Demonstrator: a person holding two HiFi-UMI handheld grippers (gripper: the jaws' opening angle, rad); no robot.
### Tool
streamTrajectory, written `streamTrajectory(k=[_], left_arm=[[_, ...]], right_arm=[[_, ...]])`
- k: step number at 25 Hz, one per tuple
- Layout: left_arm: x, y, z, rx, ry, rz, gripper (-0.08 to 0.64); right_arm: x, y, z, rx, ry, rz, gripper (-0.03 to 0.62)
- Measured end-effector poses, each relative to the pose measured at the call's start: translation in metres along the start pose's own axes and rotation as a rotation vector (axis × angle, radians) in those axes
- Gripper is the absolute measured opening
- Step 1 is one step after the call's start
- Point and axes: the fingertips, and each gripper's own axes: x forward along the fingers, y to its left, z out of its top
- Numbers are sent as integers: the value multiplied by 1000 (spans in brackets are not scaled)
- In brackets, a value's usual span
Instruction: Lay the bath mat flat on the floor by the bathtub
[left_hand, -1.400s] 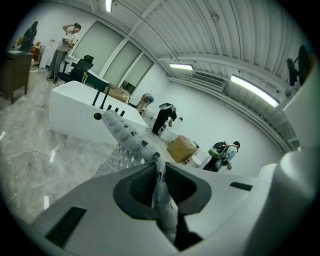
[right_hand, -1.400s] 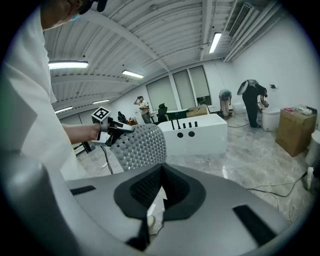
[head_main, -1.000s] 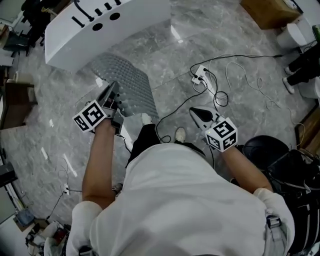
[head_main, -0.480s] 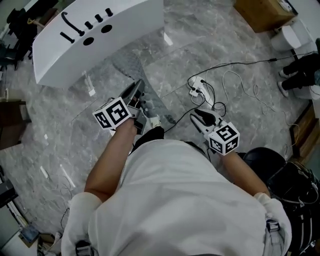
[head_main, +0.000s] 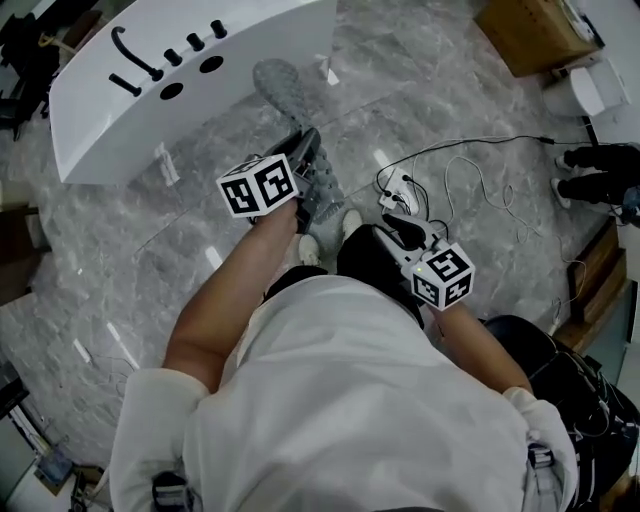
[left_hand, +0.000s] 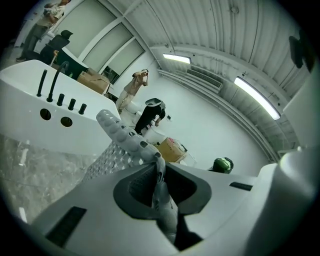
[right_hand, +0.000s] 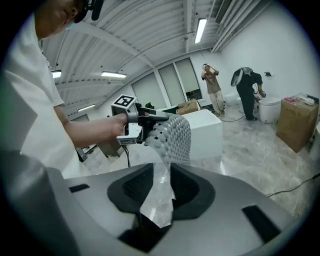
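Observation:
The grey bubbled bath mat (head_main: 322, 195) hangs bunched from my left gripper (head_main: 308, 150), which is shut on its edge. Its far end (head_main: 278, 82) trails toward the white bathtub (head_main: 180, 70). In the left gripper view the pads pinch the mat's edge (left_hand: 125, 137) in front of the bathtub (left_hand: 35, 120). My right gripper (head_main: 393, 222) is to the right of the mat, apart from it. Its jaws have just been opening and stand open (right_hand: 159, 187) with only floor showing between them. The mat (right_hand: 174, 134) and the left gripper (right_hand: 149, 118) show beyond them.
A white power strip with black and white cables (head_main: 402, 185) lies on the marble floor right of the mat. A cardboard box (head_main: 530, 28) and a toilet (head_main: 592, 85) stand at the top right. A bystander's shoes (head_main: 590, 172) are at the right edge. My own shoes (head_main: 350, 222) are just below the mat.
The left gripper has swung right along the bathtub with the mat, which has come up off the floor and now hangs bunched. The right gripper has shifted slightly toward the mat.

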Motion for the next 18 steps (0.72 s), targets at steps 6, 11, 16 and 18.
streamTrajectory(k=[6,11,16,18], left_arm=[[94,46,46,-20,7,68,55],[176,72,86,-53,8,110,55],[274,103,115,-86,-6,171,55],[315,117,120,-102,-9,178,55]], right_arm=[[46,-70,33,7,13,57,117],[84,-146,72,14,29,98,116],[101,-222,89,56,71,124,117],[107,-247,82,81,103,127,117]])
